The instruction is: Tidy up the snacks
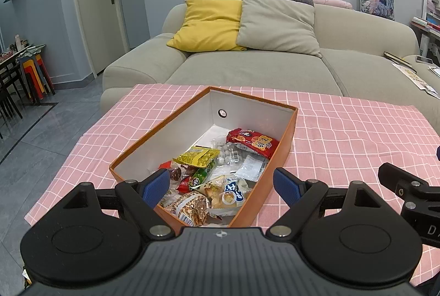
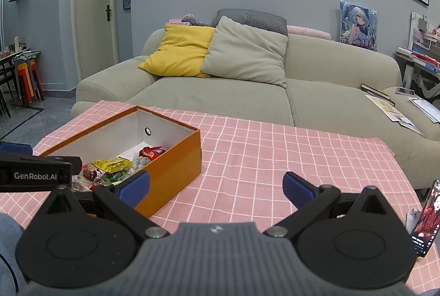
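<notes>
An orange box (image 1: pixel 288 131) with a white inside stands on the pink checked tablecloth (image 1: pixel 357 125). Several snack packets lie in its near half, among them a red packet (image 1: pixel 251 142), a yellow packet (image 1: pixel 198 156) and a green packet (image 1: pixel 202 177). My left gripper (image 1: pixel 221 187) is open and empty, hovering over the box's near end. My right gripper (image 2: pixel 216 187) is open and empty over the cloth, just right of the box (image 2: pixel 176 166). The snacks (image 2: pixel 112 164) show there too.
A beige sofa (image 1: pixel 247 70) with a yellow cushion (image 1: pixel 209 24) and a grey cushion stands behind the table. A phone (image 2: pixel 425 219) stands propped at the table's right edge. Stools and chairs (image 1: pixel 33 76) are far left.
</notes>
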A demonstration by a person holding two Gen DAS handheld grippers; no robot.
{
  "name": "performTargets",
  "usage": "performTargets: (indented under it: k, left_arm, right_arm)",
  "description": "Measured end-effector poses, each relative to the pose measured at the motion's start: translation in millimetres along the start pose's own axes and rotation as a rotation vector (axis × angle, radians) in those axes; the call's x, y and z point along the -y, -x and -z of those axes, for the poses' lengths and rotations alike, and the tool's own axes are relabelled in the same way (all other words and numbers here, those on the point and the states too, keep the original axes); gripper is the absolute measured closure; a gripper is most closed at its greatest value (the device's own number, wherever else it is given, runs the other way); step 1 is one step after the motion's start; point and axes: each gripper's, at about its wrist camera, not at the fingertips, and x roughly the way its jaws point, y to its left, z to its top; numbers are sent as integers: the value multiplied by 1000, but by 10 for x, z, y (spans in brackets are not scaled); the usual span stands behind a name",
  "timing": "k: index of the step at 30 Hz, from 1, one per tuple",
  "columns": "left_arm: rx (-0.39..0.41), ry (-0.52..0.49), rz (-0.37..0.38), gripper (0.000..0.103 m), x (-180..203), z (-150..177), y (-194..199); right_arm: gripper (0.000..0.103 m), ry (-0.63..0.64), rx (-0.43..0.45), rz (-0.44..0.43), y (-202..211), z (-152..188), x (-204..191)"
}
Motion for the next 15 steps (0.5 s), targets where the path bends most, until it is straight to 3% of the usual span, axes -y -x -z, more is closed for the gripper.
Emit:
performTargets:
  k: [15]
  left_arm:
    - [-3, 7, -1, 3, 6, 5, 14]
  right_arm:
    - [4, -5, -8, 3, -8, -3, -22]
